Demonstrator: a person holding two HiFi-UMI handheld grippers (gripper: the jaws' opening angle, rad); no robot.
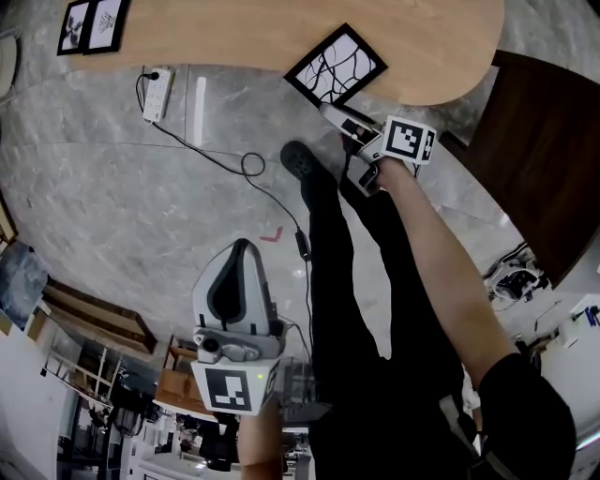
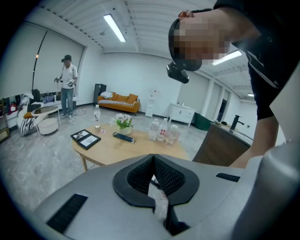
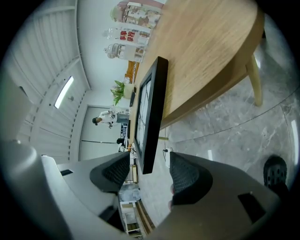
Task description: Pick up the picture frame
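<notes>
I see the picture frame [image 1: 336, 66] in the upper middle of the head view, black border, white sheet with looping black lines (abstract, as far as I can tell), lying flat, skewed, one corner overhanging the wooden table [image 1: 281, 33] edge

A light wooden table [image 1: 234, 33] with a rounded edge stands on a grey marbled floor [image 1: 103, 197]. A black picture frame [image 1: 336, 66] lies flat at the table's near edge, one corner hanging over. A pair of smaller frames [image 1: 92, 25] lies farther along, and bottles [image 2: 161, 130] and a potted plant [image 2: 123, 123] stand beyond. On the floor beside the table lies a white power strip [image 1: 156, 92], its black cable [image 1: 251, 167] trailing away.
</notes>
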